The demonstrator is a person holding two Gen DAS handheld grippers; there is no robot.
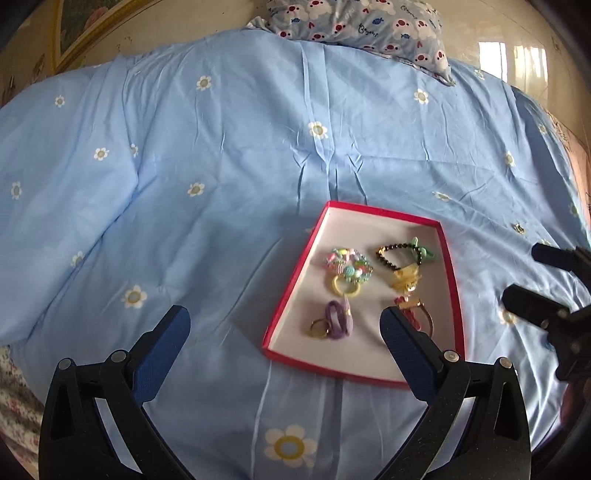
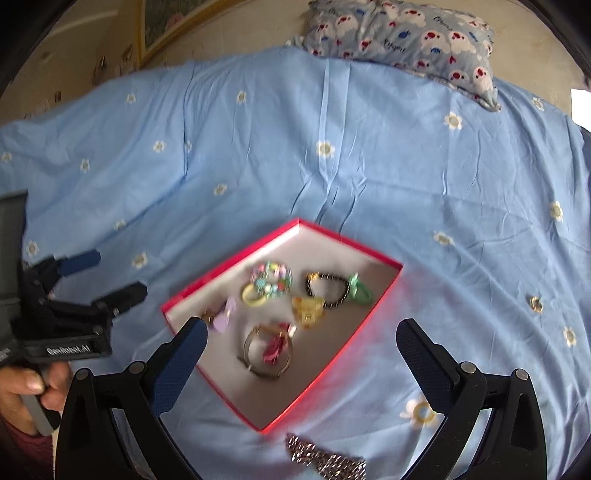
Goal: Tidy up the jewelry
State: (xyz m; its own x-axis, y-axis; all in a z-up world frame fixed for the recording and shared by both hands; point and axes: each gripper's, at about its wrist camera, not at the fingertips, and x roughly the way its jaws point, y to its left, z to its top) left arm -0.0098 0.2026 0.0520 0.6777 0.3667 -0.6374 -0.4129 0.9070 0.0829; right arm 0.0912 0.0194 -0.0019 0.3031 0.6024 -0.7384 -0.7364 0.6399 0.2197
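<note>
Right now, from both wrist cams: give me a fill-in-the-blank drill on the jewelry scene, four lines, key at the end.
1. The jewelry lies in a shallow box whose rim is coloured ____.
2. The jaws of the left gripper and the right gripper are ____.
3. The sparkly chain piece lies ____ the box, on the blue bedsheet.
4. The black bead bracelet touches a ____ hair tie.

Missing words: red; open; outside; green

Box (image 2: 354,332) set on bed (image 2: 258,147); bracelets (image 2: 328,290), hair ties (image 2: 255,293), bangle (image 2: 267,350) laid inside. Chain piece (image 2: 325,458) outside, before box's near corner. Pillow (image 2: 406,33) behind, at bed's far end.
</note>
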